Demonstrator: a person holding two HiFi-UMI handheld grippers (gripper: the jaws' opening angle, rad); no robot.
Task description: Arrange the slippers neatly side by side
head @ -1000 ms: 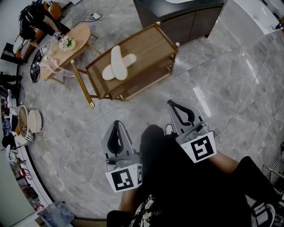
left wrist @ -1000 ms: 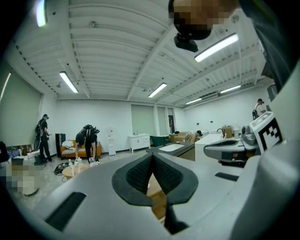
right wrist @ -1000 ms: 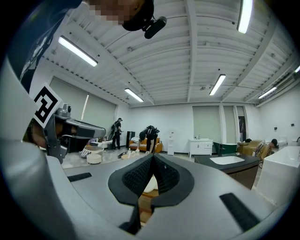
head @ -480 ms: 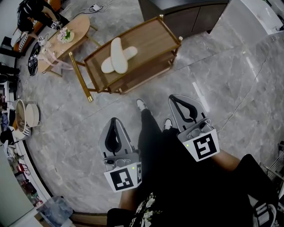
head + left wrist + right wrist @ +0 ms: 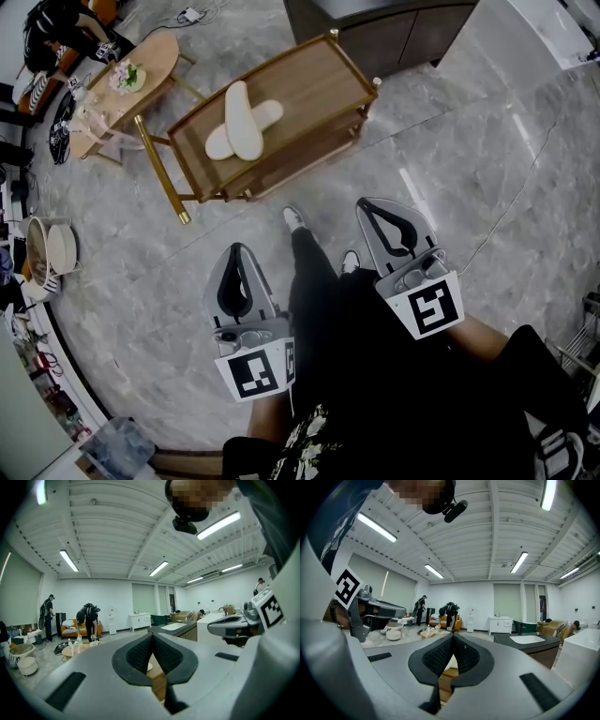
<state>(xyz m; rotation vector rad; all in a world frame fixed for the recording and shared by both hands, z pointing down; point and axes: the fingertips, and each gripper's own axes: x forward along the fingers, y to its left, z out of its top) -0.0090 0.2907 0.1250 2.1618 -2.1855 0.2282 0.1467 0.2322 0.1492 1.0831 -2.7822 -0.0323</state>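
Both the left gripper (image 5: pixel 238 250) and the right gripper (image 5: pixel 373 208) have their jaws pressed together on nothing, low beside the person's legs. Well ahead, the two pale slippers (image 5: pixel 242 131) lie crossed, one over the other, on the wooden cart (image 5: pixel 319 89). They look light, soft and floppy, so a pinch on the sole edge near the heel should hold best.

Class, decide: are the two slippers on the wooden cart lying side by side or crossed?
Crossed. In the head view the upper slipper lies across the lower slipper, forming an X on the cart.
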